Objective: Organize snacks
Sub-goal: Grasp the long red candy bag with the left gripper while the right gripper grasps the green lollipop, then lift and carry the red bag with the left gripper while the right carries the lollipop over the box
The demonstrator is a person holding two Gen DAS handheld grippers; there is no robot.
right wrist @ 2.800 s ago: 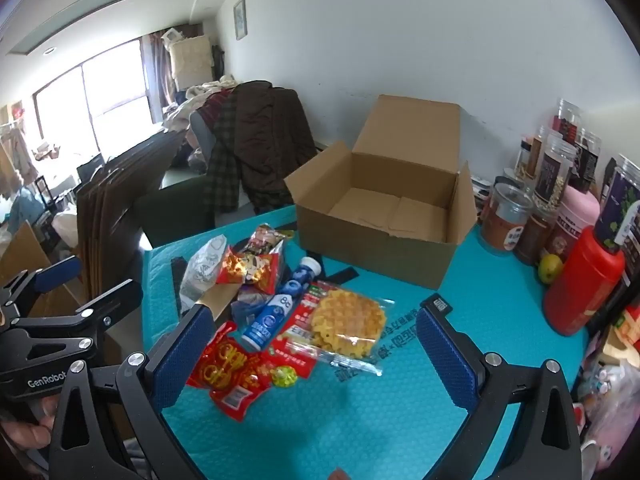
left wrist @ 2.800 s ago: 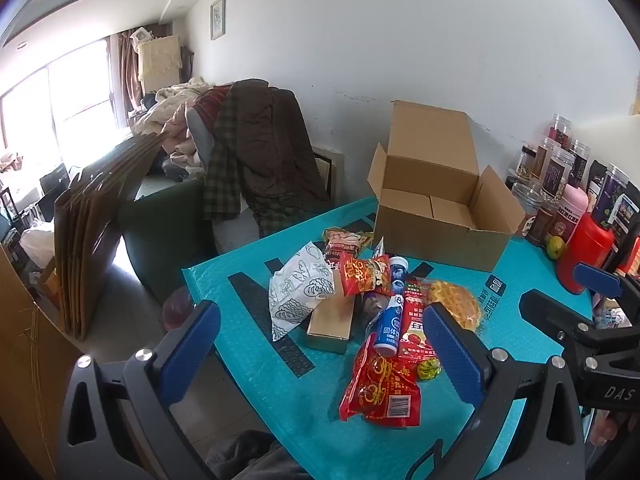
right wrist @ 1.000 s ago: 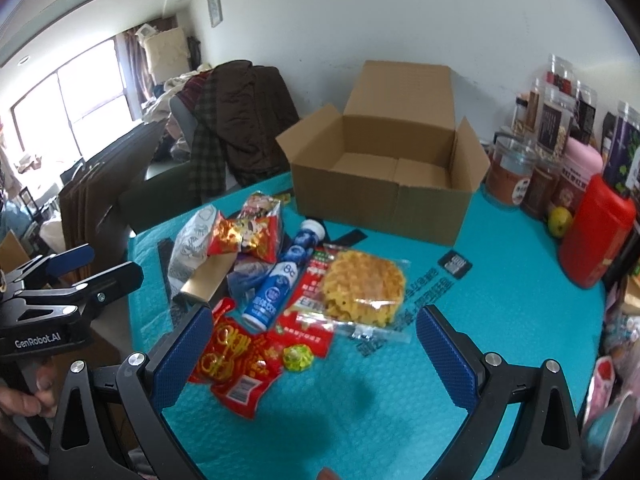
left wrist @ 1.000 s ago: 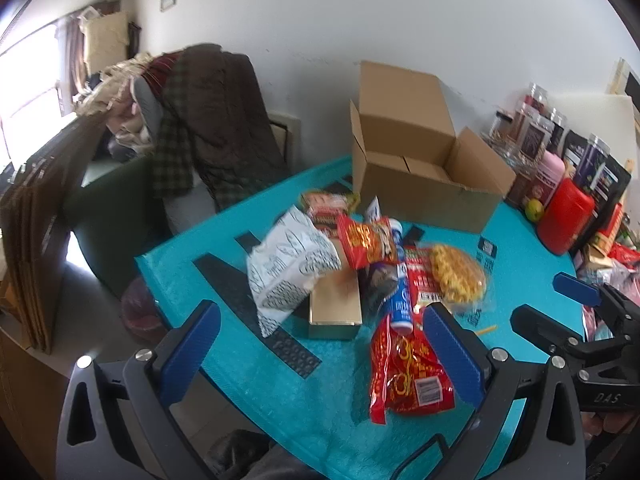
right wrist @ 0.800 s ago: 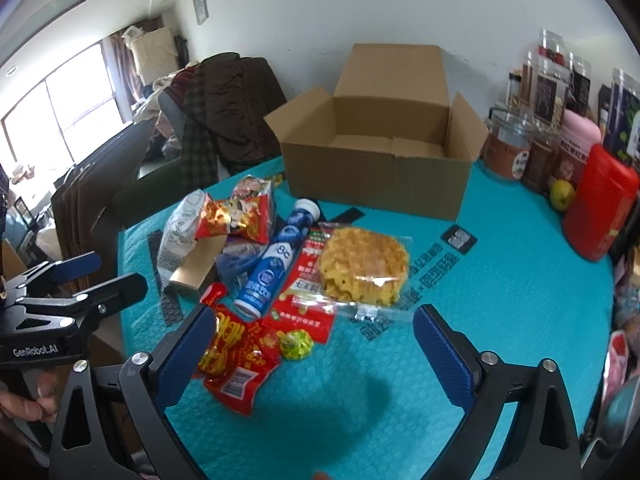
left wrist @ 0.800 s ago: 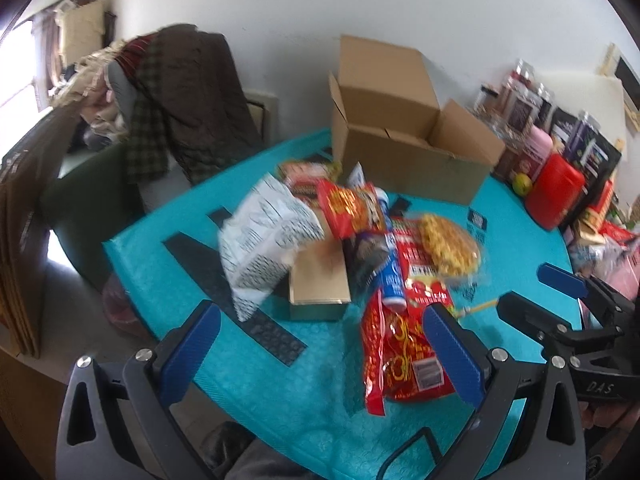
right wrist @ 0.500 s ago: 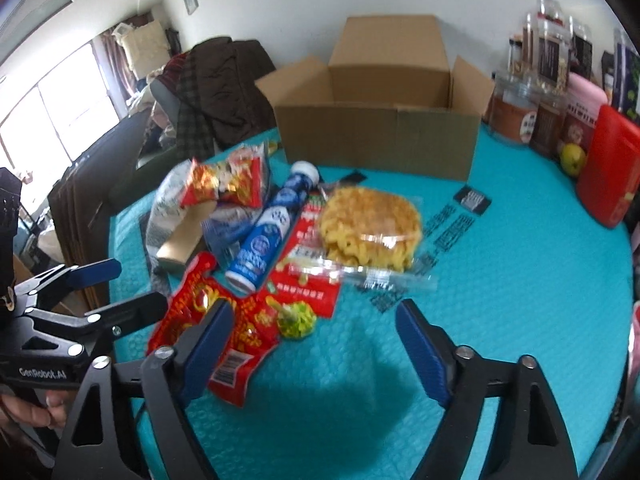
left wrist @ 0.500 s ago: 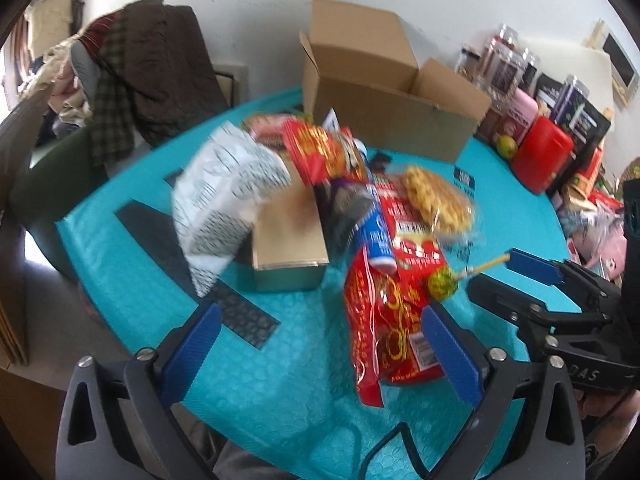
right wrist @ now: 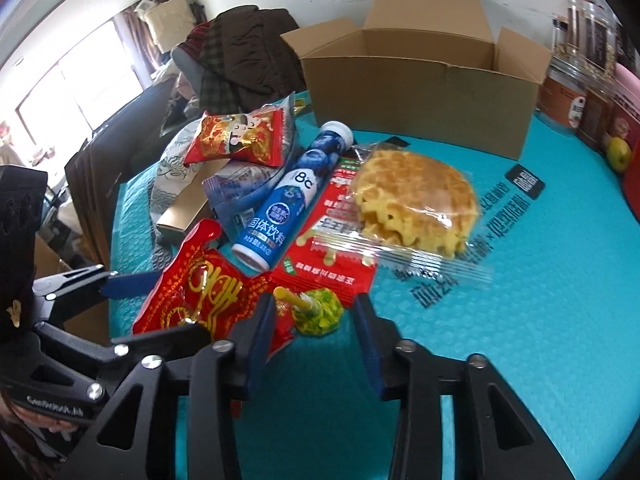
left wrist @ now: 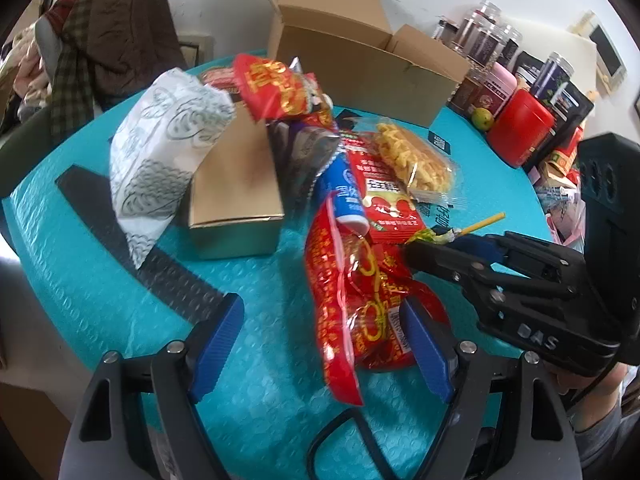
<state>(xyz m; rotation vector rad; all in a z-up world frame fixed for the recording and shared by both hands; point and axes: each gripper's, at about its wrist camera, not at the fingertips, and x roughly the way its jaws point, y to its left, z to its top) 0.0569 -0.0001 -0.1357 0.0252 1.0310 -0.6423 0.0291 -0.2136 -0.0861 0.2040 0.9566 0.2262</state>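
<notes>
**Both grippers down over the snack pile**

The left gripper [left wrist: 320, 344] had its fingers spread, and the jaws had just been closing. Beyond its left finger lay a white patterned bag [left wrist: 160, 148] leaning on a gold box [left wrist: 236, 200]. The red snack bag [left wrist: 352, 292] lay lengthwise between the fingers. It was close against the right finger and well clear of the left one, so nothing was gripped. The bare stretch between bag and left finger was the teal table cover [left wrist: 120, 280].

The right gripper [right wrist: 313, 320] had also just been closing. Its fingers stood drawn in on a green-wrapped lollipop [right wrist: 318, 314], pinching it from either side, with its yellow stick [right wrist: 294, 300] angled toward the left finger. A corner of the red snack bag reached under that left finger. Just beyond the fingertips lay a flat red packet [right wrist: 332, 256]. A blue tube [right wrist: 288, 200] lay past the left finger and a wrapped waffle [right wrist: 416, 200] past the right. The open cardboard box [right wrist: 420, 96] stood well beyond them all, its flaps up.
</notes>
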